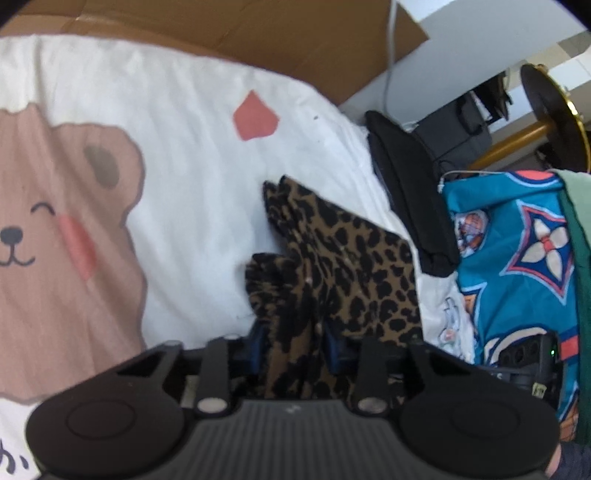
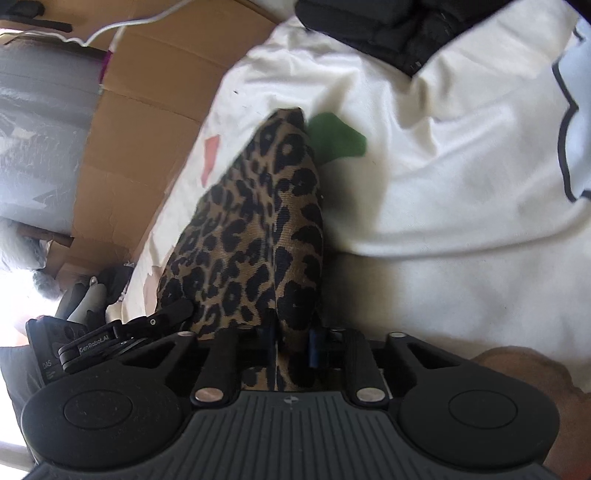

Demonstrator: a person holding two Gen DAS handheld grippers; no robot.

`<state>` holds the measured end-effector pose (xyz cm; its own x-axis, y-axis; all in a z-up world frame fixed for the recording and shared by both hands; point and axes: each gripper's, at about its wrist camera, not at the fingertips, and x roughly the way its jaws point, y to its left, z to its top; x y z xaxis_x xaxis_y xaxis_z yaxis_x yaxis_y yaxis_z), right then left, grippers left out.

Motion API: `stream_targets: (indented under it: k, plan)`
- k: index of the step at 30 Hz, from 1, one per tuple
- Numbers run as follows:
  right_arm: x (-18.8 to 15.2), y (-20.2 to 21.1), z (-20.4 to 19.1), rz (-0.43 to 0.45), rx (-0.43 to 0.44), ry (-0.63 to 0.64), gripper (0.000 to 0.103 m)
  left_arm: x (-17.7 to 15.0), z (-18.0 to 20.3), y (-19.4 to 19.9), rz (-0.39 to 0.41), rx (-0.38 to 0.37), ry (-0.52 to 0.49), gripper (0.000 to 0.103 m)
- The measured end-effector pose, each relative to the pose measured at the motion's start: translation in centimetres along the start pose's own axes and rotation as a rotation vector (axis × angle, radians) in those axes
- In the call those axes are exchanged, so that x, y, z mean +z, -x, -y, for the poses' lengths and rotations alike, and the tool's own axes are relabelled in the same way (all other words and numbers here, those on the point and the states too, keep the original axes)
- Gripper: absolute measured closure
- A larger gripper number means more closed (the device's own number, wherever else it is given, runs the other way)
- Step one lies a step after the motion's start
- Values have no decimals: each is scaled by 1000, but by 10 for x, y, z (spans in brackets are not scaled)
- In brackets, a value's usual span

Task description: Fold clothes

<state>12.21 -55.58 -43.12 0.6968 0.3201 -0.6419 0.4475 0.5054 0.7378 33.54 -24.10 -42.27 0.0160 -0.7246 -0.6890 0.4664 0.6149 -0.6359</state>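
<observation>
Gripping a bunched fold of the leopard-print garment [image 1: 332,258] between its blue-padded fingers [image 1: 258,347], the left gripper [image 1: 293,347] is holding the cloth close to its own black body, the fabric running straight up out of the jaws. From there the garment is spreading forward and to the right over the bed sheet [image 1: 192,147], its far end lying in two narrow points on the white cloth. The right gripper [image 2: 293,343] is likewise clamping the same leopard-print garment [image 2: 258,221], its fingers [image 2: 314,347] closing on a thick gathered edge that is rising away from the camera in a tapering ridge. In the right wrist view the other gripper's black housing is showing at the lower left, just beside the garment.

Under the garment the bed sheet [image 2: 443,166] is showing a large brown bear print [image 1: 55,229] to the left and a small red heart [image 1: 255,116] farther off. To the right of the leopard cloth a black garment [image 1: 410,192] is lying on the sheet, and beside it a teal patterned cloth [image 1: 517,258] is sitting at the edge of the frame. Beyond the bed a brown cardboard sheet [image 1: 258,33] is standing along its far side, with a white cable [image 2: 122,26] trailing across it.
</observation>
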Motion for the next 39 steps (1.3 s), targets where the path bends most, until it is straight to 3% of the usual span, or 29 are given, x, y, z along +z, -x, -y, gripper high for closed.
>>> stream_targets:
  k: [3,8,9,13,16,17,18,21,24,28,30,34,39]
  plan:
    - [-5,5,-3,18,2,0,92,2,3,2,-2,-1,-28,74]
    - [-10,8,5,31,-4,-49,87,9,-4,-10,-66,11,-19,54]
    - [-11,8,6,31,-10,-53,80,10,-5,-13,-76,13,-29,50]
    - [-14,5,9,27,-9,-68,78,14,-9,-22,-98,-32,-30,43]
    - [-15,2,8,27,-10,-67,77,16,-12,-25,-97,-55,-7,45]
    - [-15,1,7,26,-10,-66,78,16,-12,-26,-95,-59,-2,49]
    - [-15,0,5,26,-14,-64,81,16,-11,-27,-98,-46,-11,60]
    - [-13,2,-3,30,-33,-32,91,13,-5,-24,-85,-33,-27,70]
    - [-13,2,-13,38,-64,16,93,11,0,-19,-69,-22,-24,74]
    - [-11,0,-16,28,-91,15,93,9,4,-16,-61,-1,-36,73]
    - [-7,-2,-13,10,-93,6,88,9,5,-18,-70,12,-52,70]
    - [2,-7,-5,-7,-72,-29,82,13,-2,-23,-101,-13,-19,62]
    - [8,-14,-7,-33,-77,-47,81,16,-7,-29,-127,-49,-8,63]
